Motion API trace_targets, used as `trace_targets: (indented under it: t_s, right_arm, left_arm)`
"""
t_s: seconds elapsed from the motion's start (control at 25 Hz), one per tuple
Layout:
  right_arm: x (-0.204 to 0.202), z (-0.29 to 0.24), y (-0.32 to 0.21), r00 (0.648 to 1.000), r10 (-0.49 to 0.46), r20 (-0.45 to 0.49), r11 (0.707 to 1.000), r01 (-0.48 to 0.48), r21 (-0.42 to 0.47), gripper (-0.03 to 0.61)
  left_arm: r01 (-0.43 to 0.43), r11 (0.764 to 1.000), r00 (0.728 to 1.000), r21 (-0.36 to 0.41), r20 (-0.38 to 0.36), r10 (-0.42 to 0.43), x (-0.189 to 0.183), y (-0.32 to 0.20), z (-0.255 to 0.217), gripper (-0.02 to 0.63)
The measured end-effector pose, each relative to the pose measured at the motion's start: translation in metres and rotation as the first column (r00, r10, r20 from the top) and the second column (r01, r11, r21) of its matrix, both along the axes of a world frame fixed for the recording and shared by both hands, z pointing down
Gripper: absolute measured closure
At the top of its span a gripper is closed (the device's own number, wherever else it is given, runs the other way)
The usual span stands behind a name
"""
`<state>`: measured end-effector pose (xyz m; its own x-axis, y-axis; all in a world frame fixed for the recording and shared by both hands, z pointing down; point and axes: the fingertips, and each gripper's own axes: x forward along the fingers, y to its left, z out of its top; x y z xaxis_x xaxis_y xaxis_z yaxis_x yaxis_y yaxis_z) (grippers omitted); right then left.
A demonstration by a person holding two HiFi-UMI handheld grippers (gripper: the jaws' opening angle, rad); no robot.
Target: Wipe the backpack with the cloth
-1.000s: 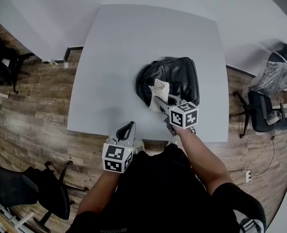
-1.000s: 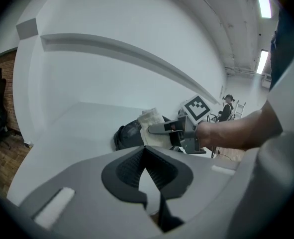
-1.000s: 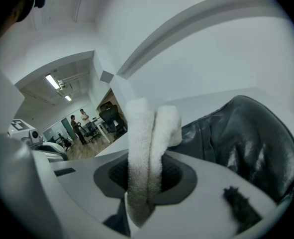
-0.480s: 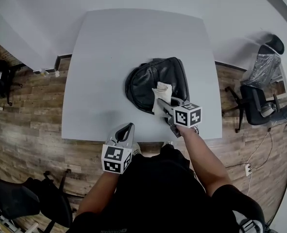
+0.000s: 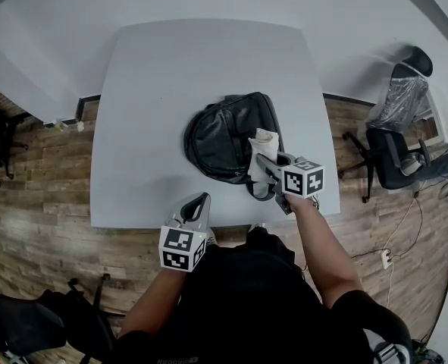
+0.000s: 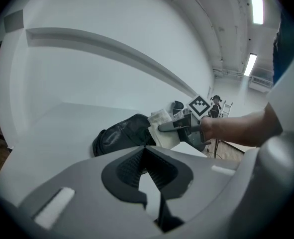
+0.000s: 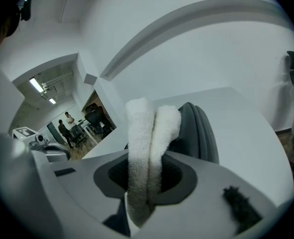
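The left gripper (image 5: 197,201) hangs by the near edge of the white worktop (image 5: 170,67), its fingers shut on nothing. The black backpack (image 5: 224,135) lies flat near that edge, toward the right. On its right side sits the white cloth (image 5: 263,146), pinched tight by the fingers of the right gripper (image 5: 266,160). Nothing holds the backpack, so a hard rub could slide it off, or tug the cloth loose. Its long side seems to run left to right, slanted, with the round end pointing left.
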<state>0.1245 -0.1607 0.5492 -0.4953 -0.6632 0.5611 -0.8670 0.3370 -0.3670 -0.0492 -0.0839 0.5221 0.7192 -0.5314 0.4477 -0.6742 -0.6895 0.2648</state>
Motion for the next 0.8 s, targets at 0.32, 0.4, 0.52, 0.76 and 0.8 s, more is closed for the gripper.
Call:
trace_targets:
  t_s: [0.32,0.4,0.52,0.76,0.8]
  right_arm:
    - [0.021,-0.004,0.007,1.0,0.013,-0.027,1.0,-0.012,0.004,0.485]
    - [0.024,-0.006,0.008,0.999,0.012,-0.036,1.0,-0.012,0.008,0.485]
    - [0.029,-0.009,0.007,0.999,0.013,-0.043,1.0,-0.013,0.017,0.485]
    - [0.034,-0.017,0.008,0.997,0.012,-0.07,0.999,-0.01,0.033,0.485]
    - [0.034,-0.019,0.008,0.997,0.012,-0.074,0.999,-0.01,0.038,0.485]
  left_arm:
    - [-0.027,1.0,1.0,0.005,0.002,0.027,0.011,-0.003,-0.001,0.607]
    - [-0.032,0.999,0.999,0.006,0.001,0.032,0.013,-0.004,-0.002,0.606]
    - [-0.038,0.999,0.999,0.009,0.001,0.038,0.015,-0.004,-0.005,0.607]
    - [-0.047,0.999,0.999,0.013,0.006,0.047,0.013,-0.001,-0.006,0.607]
    - [-0.049,0.999,0.999,0.012,0.007,0.049,0.012,-0.001,-0.006,0.607]
